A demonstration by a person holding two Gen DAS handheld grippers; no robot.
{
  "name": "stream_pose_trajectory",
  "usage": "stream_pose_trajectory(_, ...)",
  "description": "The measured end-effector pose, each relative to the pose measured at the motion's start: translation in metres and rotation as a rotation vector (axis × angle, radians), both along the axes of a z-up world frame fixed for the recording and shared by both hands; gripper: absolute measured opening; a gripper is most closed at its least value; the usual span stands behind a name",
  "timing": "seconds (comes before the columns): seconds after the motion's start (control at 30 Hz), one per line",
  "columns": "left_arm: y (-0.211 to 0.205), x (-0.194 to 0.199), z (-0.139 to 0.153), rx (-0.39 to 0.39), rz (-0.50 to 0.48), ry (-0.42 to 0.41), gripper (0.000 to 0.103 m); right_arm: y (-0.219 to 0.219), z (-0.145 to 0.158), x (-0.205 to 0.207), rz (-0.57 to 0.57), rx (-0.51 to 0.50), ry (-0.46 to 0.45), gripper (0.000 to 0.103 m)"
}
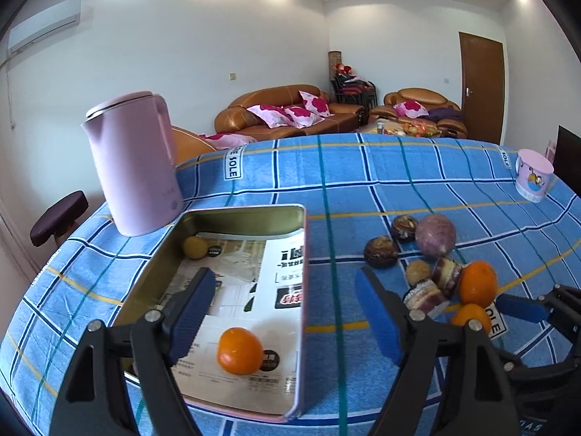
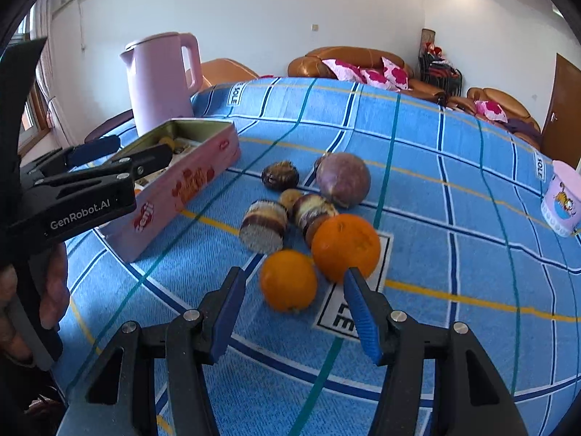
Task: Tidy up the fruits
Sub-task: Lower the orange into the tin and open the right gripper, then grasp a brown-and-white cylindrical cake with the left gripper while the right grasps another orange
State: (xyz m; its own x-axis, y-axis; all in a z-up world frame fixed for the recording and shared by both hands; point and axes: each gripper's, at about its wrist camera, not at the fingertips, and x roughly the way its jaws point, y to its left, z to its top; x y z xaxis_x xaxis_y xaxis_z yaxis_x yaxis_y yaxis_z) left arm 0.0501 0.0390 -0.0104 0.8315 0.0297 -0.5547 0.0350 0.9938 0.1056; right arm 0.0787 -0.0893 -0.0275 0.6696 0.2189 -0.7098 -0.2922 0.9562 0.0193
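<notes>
**Li:** On the tabletop point(image 2: 417, 138), just ahead of the right tool point(image 2: 296, 294), lies a small orange point(image 2: 288, 279). The jaws stand apart on both sides of it and nothing is between the pads.

**Ana:** How do you think it will handle?

**Li:** I judge it light and firm, with a skin that gives a little. It is round, so it can roll. I would take it across the widest middle, one pad on each side, and press gently.

**Ana:** And the big orange point(image 2: 345, 245)?

**Li:** It touches the small one, so a pad could push it.

**Ana:** The left tool point(image 1: 287, 312)?

**Li:** Released, holding nothing, above the tin point(image 1: 304, 239). Another orange point(image 1: 239, 350) already lies inside, on the paper.
</notes>
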Motion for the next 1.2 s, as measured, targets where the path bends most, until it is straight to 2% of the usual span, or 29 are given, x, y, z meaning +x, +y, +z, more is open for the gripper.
stream_pose_trajectory(0.47,-0.017,0.006,-0.008,0.014,-0.042,0.029,0.082,0.006,-0.008,0.007,0.009,0.003,0.054,0.058)
stream_pose_trajectory(0.7,-0.021,0.009,-0.01,0.016,-0.063,0.038,0.082,0.003,-0.013,0.019,-0.007,0.02,0.098,0.04)
stream_pose_trajectory(0.73,-0.023,0.009,-0.01,0.02,-0.066,0.038,0.082,0.003,-0.012,0.019,-0.006,0.026,0.093,0.037)
stream_pose_trajectory(0.9,-0.028,0.011,-0.01,0.001,-0.092,0.041,0.082,-0.001,0.001,0.01,-0.02,0.047,0.027,0.036)
stream_pose_trajectory(1.1,-0.042,0.011,-0.01,-0.018,-0.146,0.053,0.082,-0.02,0.031,0.007,-0.119,0.029,-0.1,0.036)
stream_pose_trajectory(1.2,-0.053,0.013,-0.014,-0.029,-0.186,0.075,0.081,-0.029,0.033,0.013,-0.179,0.002,-0.124,0.036)
